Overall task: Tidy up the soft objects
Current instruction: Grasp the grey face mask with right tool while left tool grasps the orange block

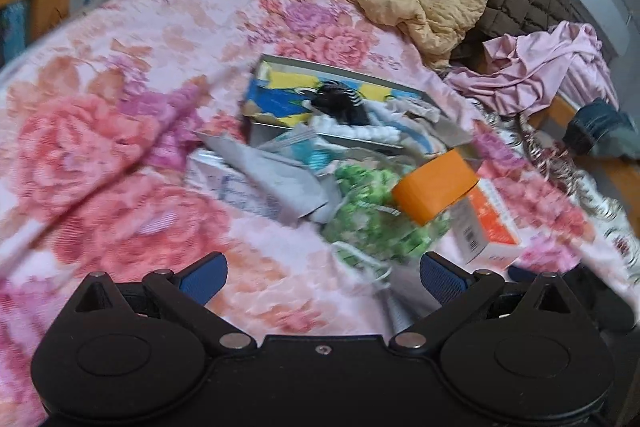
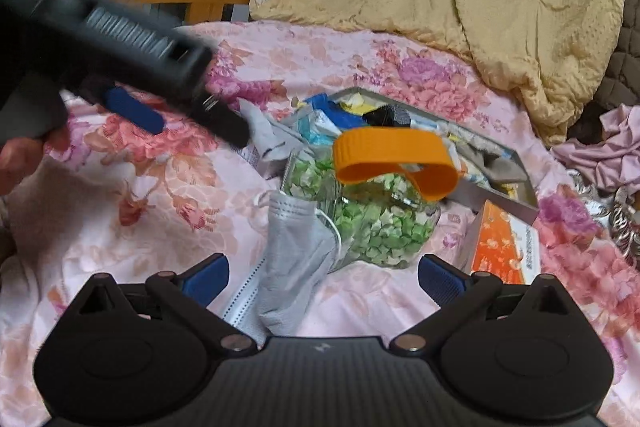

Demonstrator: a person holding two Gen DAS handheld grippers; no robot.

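Inside orange-lidded jar [image 2: 360,219], green paper bits [image 2: 384,227].

both wrist views face the same jar [image 1: 376,207] closely.

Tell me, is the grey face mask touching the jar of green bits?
Touching. In the right wrist view the mask lies against the jar, overlapping its side.

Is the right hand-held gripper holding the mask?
No, the right hand-held gripper is open, and the grey mask lies loose on the bedspread between its fingers.
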